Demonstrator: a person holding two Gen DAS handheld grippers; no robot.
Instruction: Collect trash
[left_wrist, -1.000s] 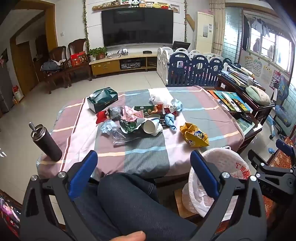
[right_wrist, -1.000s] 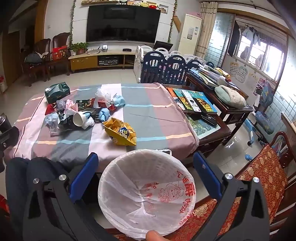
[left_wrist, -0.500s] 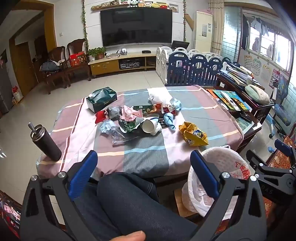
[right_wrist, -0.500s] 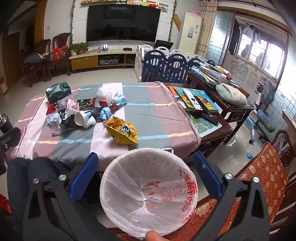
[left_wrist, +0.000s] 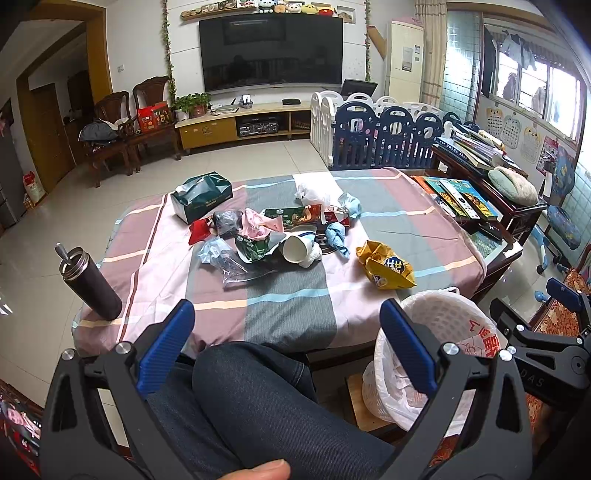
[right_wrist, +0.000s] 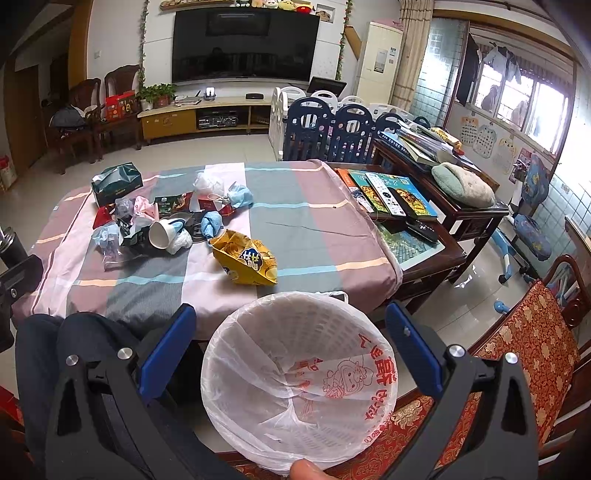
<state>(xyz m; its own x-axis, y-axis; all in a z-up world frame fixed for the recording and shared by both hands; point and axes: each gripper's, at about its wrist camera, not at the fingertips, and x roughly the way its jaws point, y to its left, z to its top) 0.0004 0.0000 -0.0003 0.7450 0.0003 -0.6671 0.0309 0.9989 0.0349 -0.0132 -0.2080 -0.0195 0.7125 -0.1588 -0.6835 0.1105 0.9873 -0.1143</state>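
Note:
A pile of trash (left_wrist: 266, 236) lies mid-table: wrappers, crumpled plastic, a tipped white paper cup (left_wrist: 297, 248) and blue cloth bits. A yellow snack bag (left_wrist: 386, 265) lies apart to the right, also in the right wrist view (right_wrist: 245, 258). A white bin with a plastic liner (right_wrist: 299, 380) stands below the table's near right corner, seen too in the left wrist view (left_wrist: 432, 354). My left gripper (left_wrist: 286, 332) is open and empty above my knee. My right gripper (right_wrist: 290, 332) is open and empty, just above the bin.
A striped cloth covers the table (left_wrist: 295, 306). A dark steel bottle (left_wrist: 90, 282) stands at its near left corner, a green tissue box (left_wrist: 201, 197) at the back left. Books (right_wrist: 391, 192) lie on a side table at right. A red-cushioned chair (right_wrist: 524, 354) is beside the bin.
Both views have shifted very slightly; the bin sits a little higher in the right wrist view. Both grippers stay open and nothing on the table has moved.

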